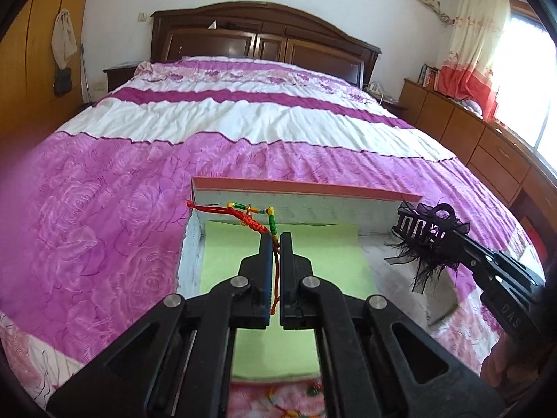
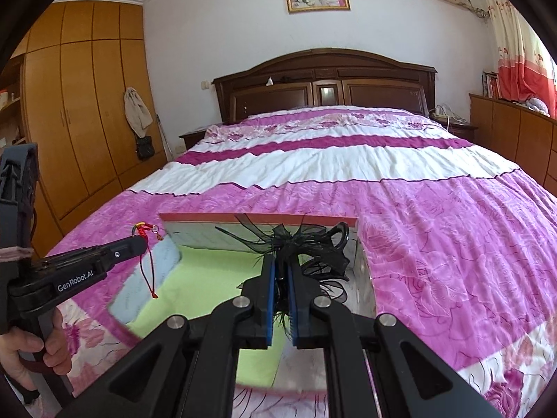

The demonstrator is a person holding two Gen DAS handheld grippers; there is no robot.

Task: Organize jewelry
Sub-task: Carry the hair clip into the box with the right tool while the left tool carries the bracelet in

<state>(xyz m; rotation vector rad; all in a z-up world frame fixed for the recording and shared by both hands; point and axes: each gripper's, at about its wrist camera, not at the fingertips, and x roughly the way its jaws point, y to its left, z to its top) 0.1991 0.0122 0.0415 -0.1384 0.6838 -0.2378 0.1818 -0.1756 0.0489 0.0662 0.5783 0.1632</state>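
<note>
Left gripper (image 1: pixel 275 240) clamps a red cord bracelet (image 1: pixel 249 216); right gripper (image 2: pixel 281 261) clamps a black feathered hair claw (image 2: pixel 306 244); only the right view shows a hand (image 2: pixel 24 351).

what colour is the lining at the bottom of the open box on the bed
Light green lining in the box, clearest in the left wrist view.

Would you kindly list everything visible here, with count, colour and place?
Cord bracelet: one, red, green and yellow, held over the box.
Hair claw: one, black with feathers, held over the box.
Box: one, open, white walls, green lining, on the bed.
Bed: one, pink and white cover, brown headboard.
Wardrobe: one, orange wood, left wall.
Left gripper: black, shut on the bracelet.
Right gripper: black, shut on the claw.
</note>
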